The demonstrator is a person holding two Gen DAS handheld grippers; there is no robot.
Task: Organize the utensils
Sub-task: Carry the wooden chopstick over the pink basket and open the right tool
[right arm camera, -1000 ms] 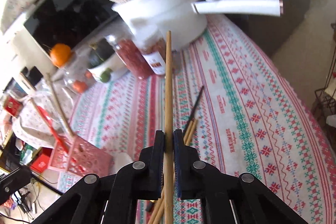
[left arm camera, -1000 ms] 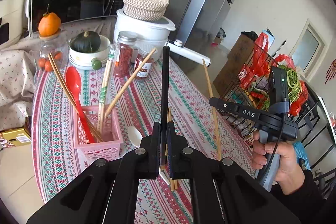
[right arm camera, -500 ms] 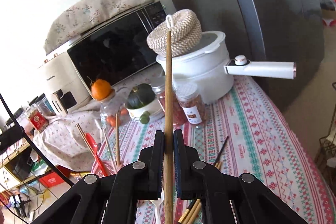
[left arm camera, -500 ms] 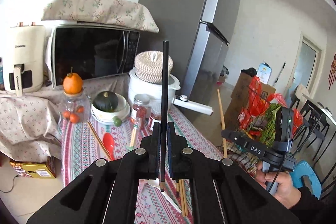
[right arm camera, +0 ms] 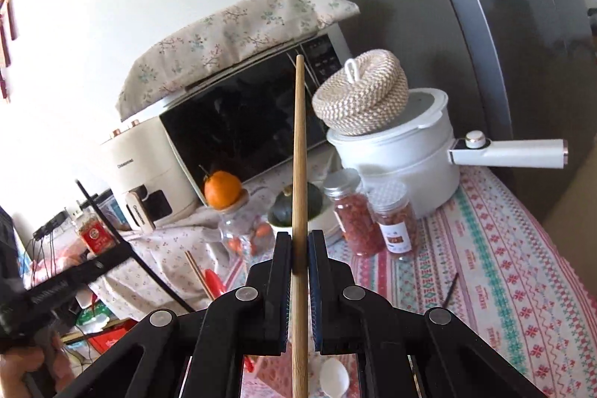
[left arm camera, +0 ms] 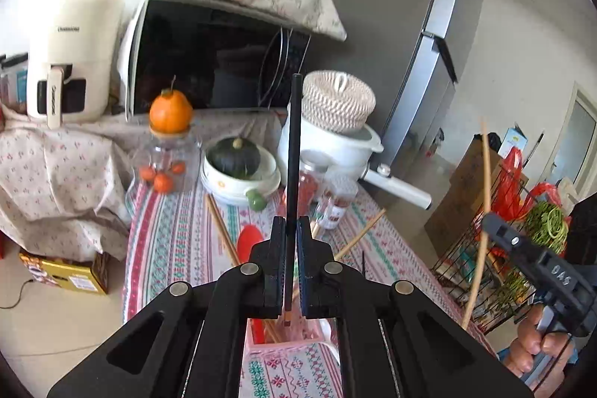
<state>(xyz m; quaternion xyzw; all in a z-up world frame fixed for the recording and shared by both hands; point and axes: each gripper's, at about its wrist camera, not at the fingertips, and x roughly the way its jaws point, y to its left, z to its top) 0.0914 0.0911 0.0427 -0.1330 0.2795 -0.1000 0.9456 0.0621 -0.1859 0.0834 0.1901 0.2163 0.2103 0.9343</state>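
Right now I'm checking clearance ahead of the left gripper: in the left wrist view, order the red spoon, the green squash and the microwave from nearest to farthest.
From the left gripper:
1. Red spoon, just behind its fingers, slightly left.
2. Green squash, in the white bowl, mid-table.
3. Microwave, at the back, left.

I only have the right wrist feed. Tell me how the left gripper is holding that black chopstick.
Observer: The left gripper is shut on the black chopstick near its lower end; most of it sticks out past the fingertips.
Operator: Report what shows under that lower end.
Observer: The pink basket, with the red spoon standing in it.
Operator: Now say what is off the table beside my gripper.
Observer: A wire rack holding red bags, just past the right gripper and its wooden chopstick.
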